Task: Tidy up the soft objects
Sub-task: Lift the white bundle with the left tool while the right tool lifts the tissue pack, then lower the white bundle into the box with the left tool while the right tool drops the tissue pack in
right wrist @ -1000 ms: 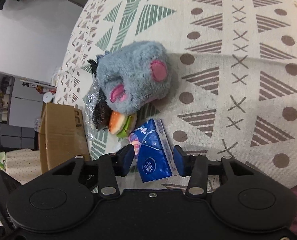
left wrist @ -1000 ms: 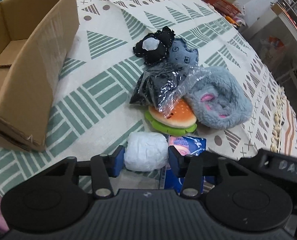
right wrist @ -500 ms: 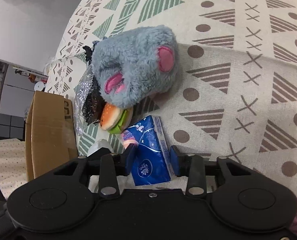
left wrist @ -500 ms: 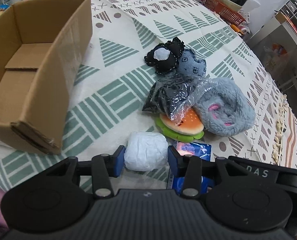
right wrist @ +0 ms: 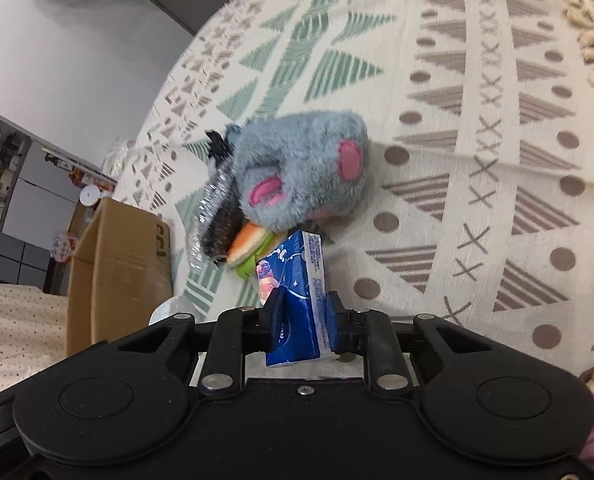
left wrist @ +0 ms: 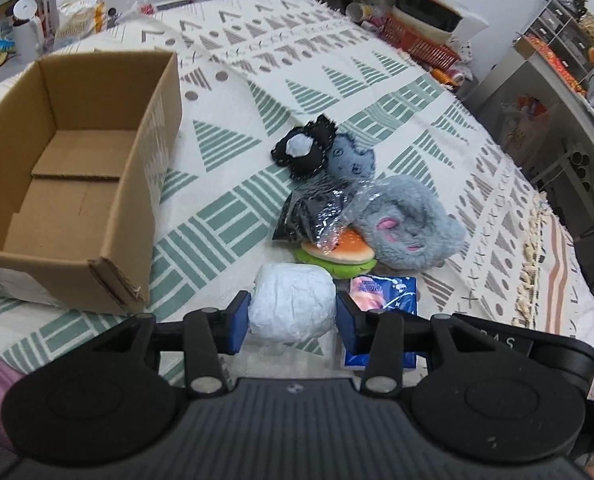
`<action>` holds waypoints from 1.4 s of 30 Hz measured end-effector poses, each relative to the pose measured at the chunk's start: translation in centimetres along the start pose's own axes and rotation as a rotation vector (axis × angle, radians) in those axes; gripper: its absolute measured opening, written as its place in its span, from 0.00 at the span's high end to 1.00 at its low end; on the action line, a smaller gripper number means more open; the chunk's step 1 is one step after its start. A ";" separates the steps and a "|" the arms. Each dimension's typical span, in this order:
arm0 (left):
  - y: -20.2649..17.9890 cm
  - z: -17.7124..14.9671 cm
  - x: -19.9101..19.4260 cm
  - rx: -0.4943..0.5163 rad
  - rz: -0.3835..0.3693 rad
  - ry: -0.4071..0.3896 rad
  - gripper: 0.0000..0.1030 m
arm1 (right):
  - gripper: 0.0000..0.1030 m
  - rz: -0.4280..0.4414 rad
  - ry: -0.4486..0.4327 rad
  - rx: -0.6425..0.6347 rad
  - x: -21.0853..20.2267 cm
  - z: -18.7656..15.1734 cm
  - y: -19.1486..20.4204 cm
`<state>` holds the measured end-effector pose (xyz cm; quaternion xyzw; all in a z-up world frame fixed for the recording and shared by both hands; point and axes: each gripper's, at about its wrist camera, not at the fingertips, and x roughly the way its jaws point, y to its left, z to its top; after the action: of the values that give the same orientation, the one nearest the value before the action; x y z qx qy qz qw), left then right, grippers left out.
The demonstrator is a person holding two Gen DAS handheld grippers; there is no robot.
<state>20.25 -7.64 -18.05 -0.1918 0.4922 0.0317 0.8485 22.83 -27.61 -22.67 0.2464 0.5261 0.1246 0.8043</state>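
Observation:
My left gripper (left wrist: 293, 317) is shut on a white crumpled bundle (left wrist: 293, 300), held just above the patterned tablecloth. My right gripper (right wrist: 303, 316) is shut on a blue tissue pack (right wrist: 301, 280), which also shows in the left wrist view (left wrist: 381, 292). Just beyond lie a burger toy (left wrist: 337, 256), a grey plush with pink patches (right wrist: 305, 168), a black item in clear plastic (left wrist: 317, 208), a black cushion with a white patch (left wrist: 301, 152) and a small blue-grey plush (left wrist: 349, 158). An open cardboard box (left wrist: 149, 168) stands to the left with nothing visible inside.
The tablecloth's fringed edge (left wrist: 531, 256) runs along the right. An orange basket (left wrist: 417, 44), jars and a white bottle (left wrist: 27, 30) stand at the far side. Shelving (left wrist: 557, 64) stands beyond the table at the right.
My right gripper has shut on the blue tissue pack. My left gripper has risen with the white bundle, so the box's inside now shows.

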 end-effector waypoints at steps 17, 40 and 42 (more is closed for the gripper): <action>-0.9 1.3 -6.6 0.067 -0.009 -0.114 0.57 | 0.80 0.099 -0.231 -0.100 -4.9 -0.2 3.8; 6.1 5.4 -10.5 0.001 0.049 -0.202 0.57 | 0.80 0.228 -0.346 -0.226 -5.4 -0.4 11.6; 6.9 5.7 -10.3 -0.010 0.050 -0.198 0.57 | 0.80 0.219 -0.351 -0.236 -5.1 -0.6 12.2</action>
<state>17.95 2.17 -8.88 -0.1799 0.4102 0.0741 0.8910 20.87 -19.41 -12.41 0.2241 0.3301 0.2270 0.8884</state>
